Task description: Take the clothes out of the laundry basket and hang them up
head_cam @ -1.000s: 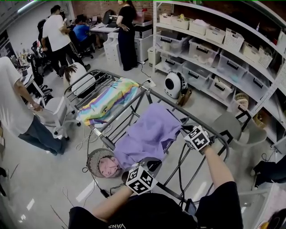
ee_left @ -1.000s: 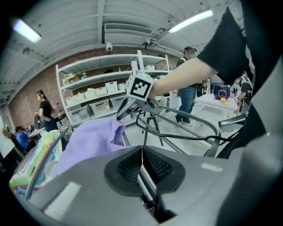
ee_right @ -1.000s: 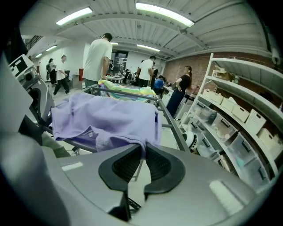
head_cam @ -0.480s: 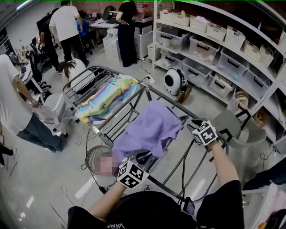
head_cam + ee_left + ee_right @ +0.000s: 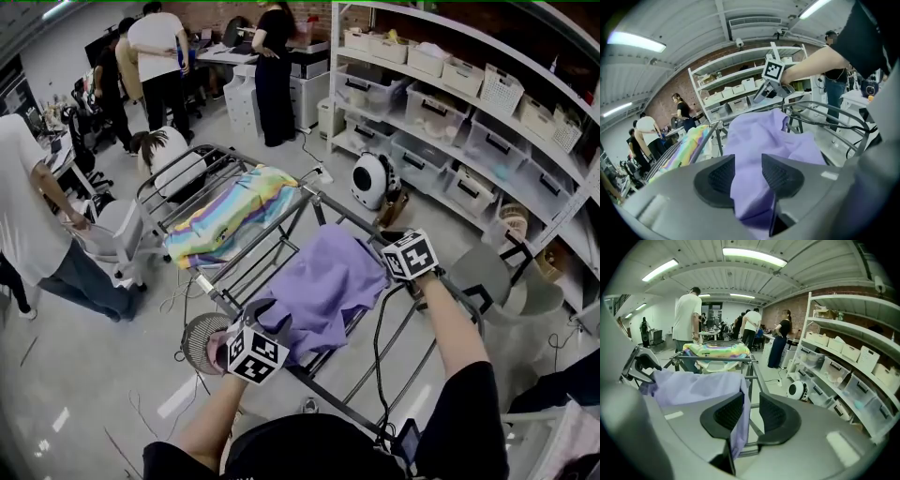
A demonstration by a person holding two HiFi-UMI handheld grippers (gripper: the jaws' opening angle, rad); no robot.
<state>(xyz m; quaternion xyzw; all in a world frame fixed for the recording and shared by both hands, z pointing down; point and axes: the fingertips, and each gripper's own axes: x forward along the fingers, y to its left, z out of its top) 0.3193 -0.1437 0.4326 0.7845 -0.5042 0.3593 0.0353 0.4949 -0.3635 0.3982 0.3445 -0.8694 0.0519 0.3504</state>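
Across the drying rack (image 5: 302,208) in front of you, the purple garment (image 5: 323,281) lies draped over the near rails, and a rainbow-striped garment (image 5: 230,211) is spread on the rack's far wing. Below the rack's near left corner stands the round laundry basket (image 5: 195,339). Your left gripper (image 5: 267,316) sits at the rack's near edge, on the purple garment's hem. Its jaws have just been opening and stand apart, with the cloth lying loose between the pads (image 5: 722,176). Your right gripper (image 5: 385,242) is at the rack's right side. Its jaws have also just been opening, and the cloth's edge hangs between its pads (image 5: 731,413), against the left one and clear of the right.
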